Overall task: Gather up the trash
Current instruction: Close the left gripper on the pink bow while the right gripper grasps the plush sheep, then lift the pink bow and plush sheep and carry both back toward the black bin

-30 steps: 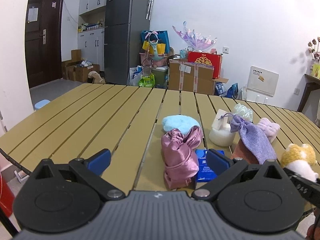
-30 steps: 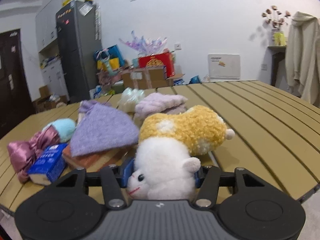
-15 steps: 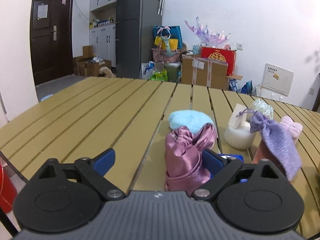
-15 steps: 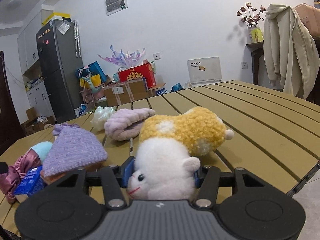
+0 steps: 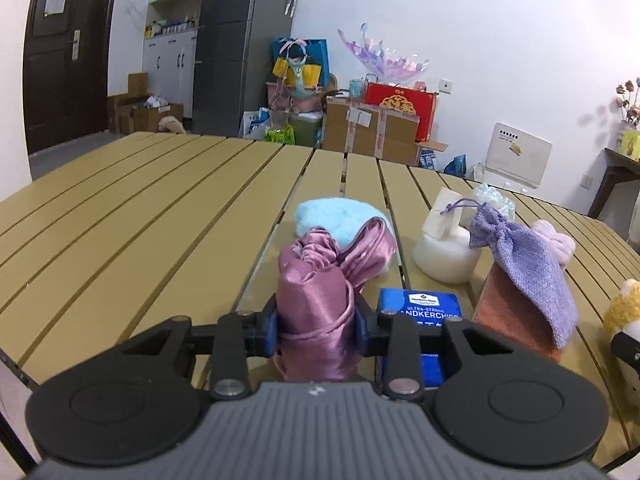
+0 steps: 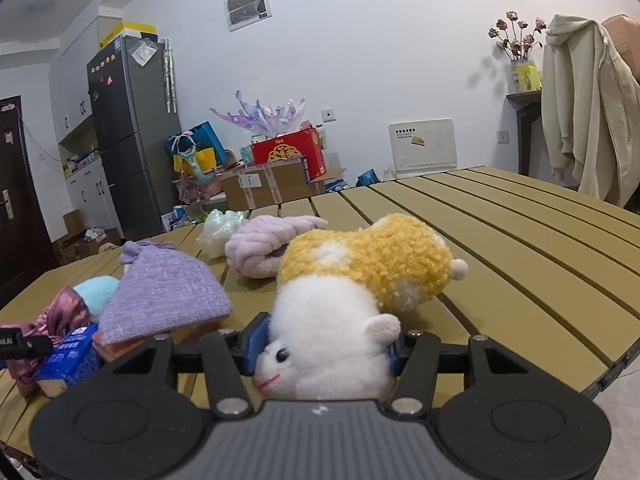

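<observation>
My left gripper (image 5: 316, 330) is shut on a pink satin pouch (image 5: 320, 292) that stands on the slatted wooden table (image 5: 140, 216). My right gripper (image 6: 322, 350) is shut on the white head of a yellow and white plush toy (image 6: 360, 272) lying on the table (image 6: 520, 240). A blue tissue pack (image 5: 420, 312) lies just right of the pouch. A purple knit pouch (image 5: 528, 256) rests on an orange block (image 5: 504, 308). The pink pouch (image 6: 60, 312) and the left gripper's tip also show at the left edge of the right wrist view.
A light blue fluffy pad (image 5: 340, 220), a white roll (image 5: 444, 252), a clear crumpled bag (image 5: 494, 200) and a lilac towel (image 6: 272, 240) lie behind. Boxes (image 5: 372, 132) and a fridge (image 5: 240, 48) stand past the table. A coat (image 6: 584, 112) hangs at the right.
My left gripper moved forward and right to the pink pouch and closed on it. My right gripper stayed shut on the plush toy, and its view swung slightly.
</observation>
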`<state>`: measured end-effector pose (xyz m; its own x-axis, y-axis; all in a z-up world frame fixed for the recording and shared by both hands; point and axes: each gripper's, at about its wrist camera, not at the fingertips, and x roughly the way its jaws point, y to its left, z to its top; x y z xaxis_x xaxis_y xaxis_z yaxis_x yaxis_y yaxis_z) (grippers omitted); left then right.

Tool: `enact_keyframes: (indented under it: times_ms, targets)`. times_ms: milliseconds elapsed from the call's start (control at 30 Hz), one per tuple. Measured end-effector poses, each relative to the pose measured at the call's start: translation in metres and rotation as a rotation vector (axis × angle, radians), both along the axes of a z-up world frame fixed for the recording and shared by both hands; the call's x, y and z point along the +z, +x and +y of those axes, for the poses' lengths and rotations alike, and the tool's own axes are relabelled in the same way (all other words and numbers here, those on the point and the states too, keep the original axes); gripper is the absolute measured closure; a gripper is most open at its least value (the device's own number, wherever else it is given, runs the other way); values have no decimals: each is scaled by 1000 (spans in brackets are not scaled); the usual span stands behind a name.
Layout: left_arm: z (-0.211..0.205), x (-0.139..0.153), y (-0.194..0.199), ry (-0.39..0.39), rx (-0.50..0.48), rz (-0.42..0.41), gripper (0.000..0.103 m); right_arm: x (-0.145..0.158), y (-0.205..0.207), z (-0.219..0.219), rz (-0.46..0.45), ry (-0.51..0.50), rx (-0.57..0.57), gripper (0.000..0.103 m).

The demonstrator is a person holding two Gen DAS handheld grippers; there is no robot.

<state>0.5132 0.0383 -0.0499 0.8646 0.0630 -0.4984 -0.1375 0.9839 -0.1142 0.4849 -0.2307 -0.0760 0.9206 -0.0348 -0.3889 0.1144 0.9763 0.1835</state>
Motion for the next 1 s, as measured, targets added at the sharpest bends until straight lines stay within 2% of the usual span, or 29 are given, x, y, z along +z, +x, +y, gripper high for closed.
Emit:
enact_keyframes:
  times_ms: [433,1000]
  targets:
    - [8,15,-14,19,31,-51,71,4,-3,9,-21,-17,36,50]
    - [-3,58,-73,33,13,-170,71,30,-44,19,-94,-72,119,50]
